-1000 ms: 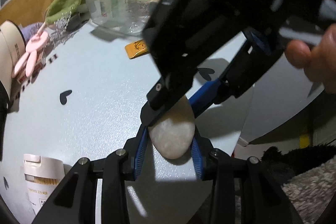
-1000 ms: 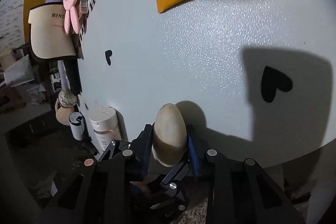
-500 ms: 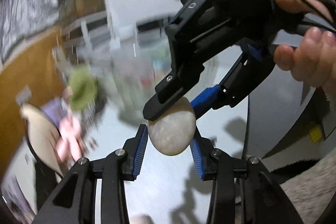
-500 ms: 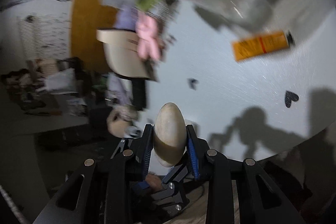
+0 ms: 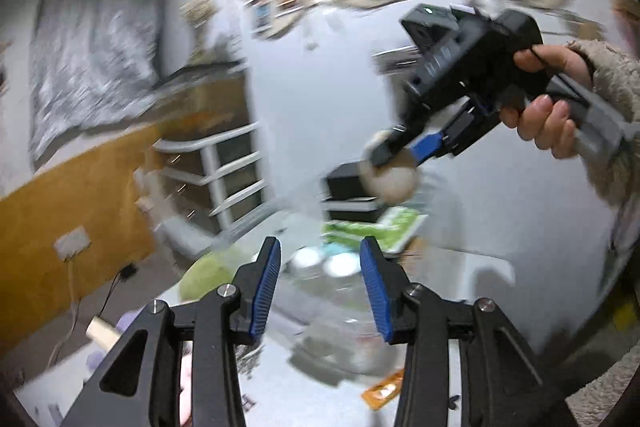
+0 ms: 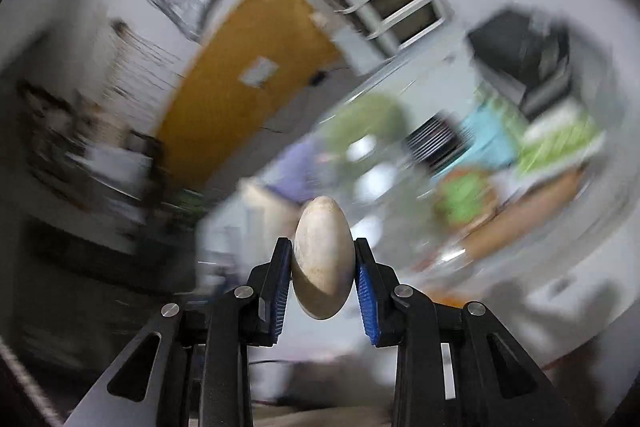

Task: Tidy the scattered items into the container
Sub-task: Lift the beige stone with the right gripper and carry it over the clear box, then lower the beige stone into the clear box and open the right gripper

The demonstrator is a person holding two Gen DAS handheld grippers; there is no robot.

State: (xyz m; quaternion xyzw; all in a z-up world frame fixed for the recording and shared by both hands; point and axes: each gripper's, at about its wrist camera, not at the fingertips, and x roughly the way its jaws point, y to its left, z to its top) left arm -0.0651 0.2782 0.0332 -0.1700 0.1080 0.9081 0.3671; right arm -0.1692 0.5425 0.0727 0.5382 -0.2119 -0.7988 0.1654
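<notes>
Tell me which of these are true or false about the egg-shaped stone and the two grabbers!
1. The right gripper squeezes a pale stone between its blue pads. True.
2. The left gripper holds the stone. False: nothing sits between its fingers.
3. A bare hand with a fuzzy sleeve holds the right gripper. True.
4. The stone lies on the table. False: it is up in the air, gripped.
5. The stone is bright red. False: it is a creamy beige.
</notes>
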